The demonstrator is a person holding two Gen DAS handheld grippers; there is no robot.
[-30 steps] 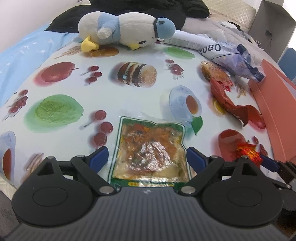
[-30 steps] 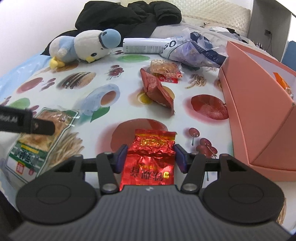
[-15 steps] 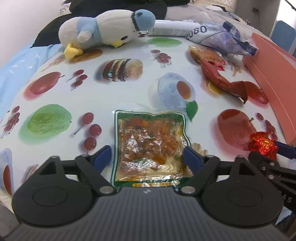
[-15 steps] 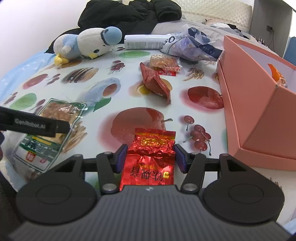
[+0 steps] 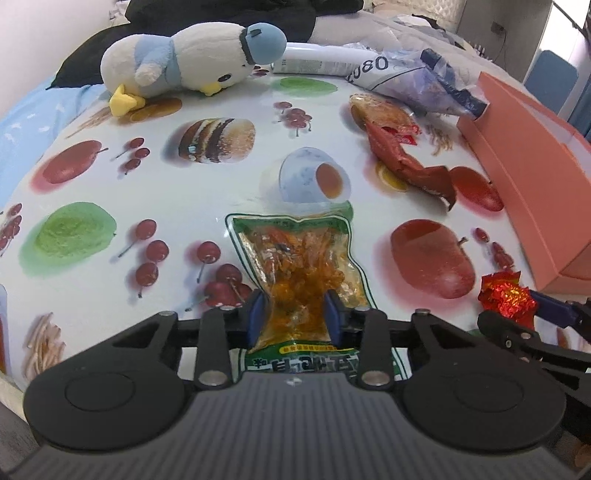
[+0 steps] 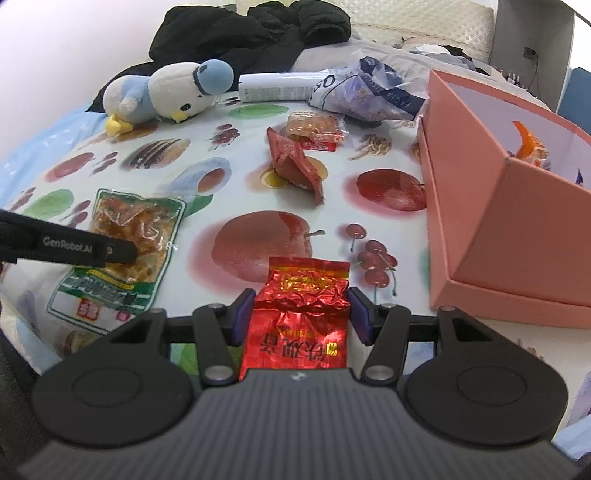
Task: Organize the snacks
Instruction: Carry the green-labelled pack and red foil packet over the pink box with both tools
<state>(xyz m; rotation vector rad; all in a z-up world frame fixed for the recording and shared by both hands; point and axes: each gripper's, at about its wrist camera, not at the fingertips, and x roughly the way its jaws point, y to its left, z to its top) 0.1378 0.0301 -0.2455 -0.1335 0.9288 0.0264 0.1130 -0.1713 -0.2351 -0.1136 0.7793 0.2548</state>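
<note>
My left gripper (image 5: 294, 314) is shut on a clear green-edged snack pouch (image 5: 295, 258), pinching its near end above the fruit-print tablecloth; the pouch also shows in the right wrist view (image 6: 125, 236). My right gripper (image 6: 300, 314) is shut on a red foil packet (image 6: 301, 314), held a little above the table; the packet also shows in the left wrist view (image 5: 504, 295). The pink open box (image 6: 517, 229) stands to the right with an orange packet (image 6: 532, 147) inside. A dark red packet (image 6: 295, 166) and a clear orange-filled packet (image 6: 314, 127) lie mid-table.
A blue and white plush bird (image 6: 166, 96) lies at the far left. A white tube (image 6: 277, 86) and a crumpled purple-white bag (image 6: 365, 92) lie at the far edge. Black clothing (image 6: 251, 33) is piled behind on the bed.
My left gripper has closed on the green-edged pouch, which now bunches between the fingers. My right gripper has moved with the red foil packet; the pink box looks nearer.
</note>
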